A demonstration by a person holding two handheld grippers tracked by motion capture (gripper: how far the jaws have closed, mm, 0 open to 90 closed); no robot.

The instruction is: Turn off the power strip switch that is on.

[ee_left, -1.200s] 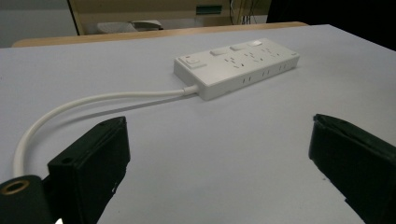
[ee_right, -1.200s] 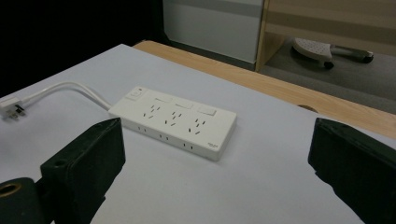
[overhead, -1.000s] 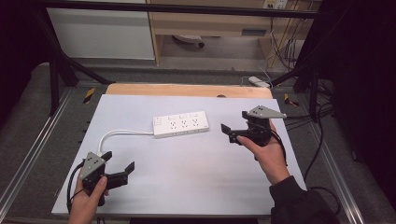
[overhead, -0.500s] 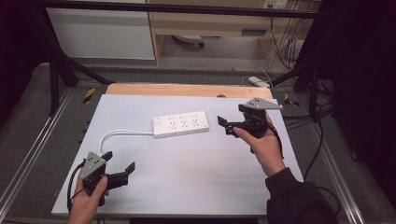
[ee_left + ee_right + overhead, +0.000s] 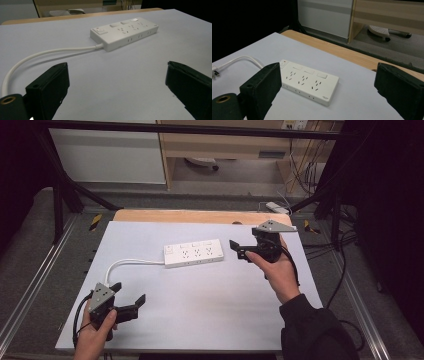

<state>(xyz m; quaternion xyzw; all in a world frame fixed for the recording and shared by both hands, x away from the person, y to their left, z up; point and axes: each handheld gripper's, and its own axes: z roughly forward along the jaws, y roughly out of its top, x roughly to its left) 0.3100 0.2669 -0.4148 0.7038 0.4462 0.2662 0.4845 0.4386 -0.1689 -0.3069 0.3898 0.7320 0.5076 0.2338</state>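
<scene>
White plastic, smooth and light, makes up the flat rectangular power strip [image 5: 194, 254] with its 3 socket groups and 3 rocker switches, lying toward the far edge of the pale grey desk [image 5: 210, 320] near the middle, its long side slightly askew to that edge. Its white round cable [image 5: 131, 264] leaves the left end and curves toward the near left corner. The likely risk, as I judge it, is that a push on the right end slides or pivots the strip across the slick surface instead of seating between the jaws, and that the stiff cable tugs it back or twists it if lifted by one end. The black right gripper [image 5: 239, 250] hovers just beside the strip's right end, apart from it, jaws spread wide and empty; in the right gripper view the strip [image 5: 308, 83] sits between and beyond the 2 jaws. The black left gripper [image 5: 129, 301] rests near the near left corner, well apart from the strip, jaws likewise wide and empty, with the cable [image 5: 45, 53] curving ahead of it.
</scene>
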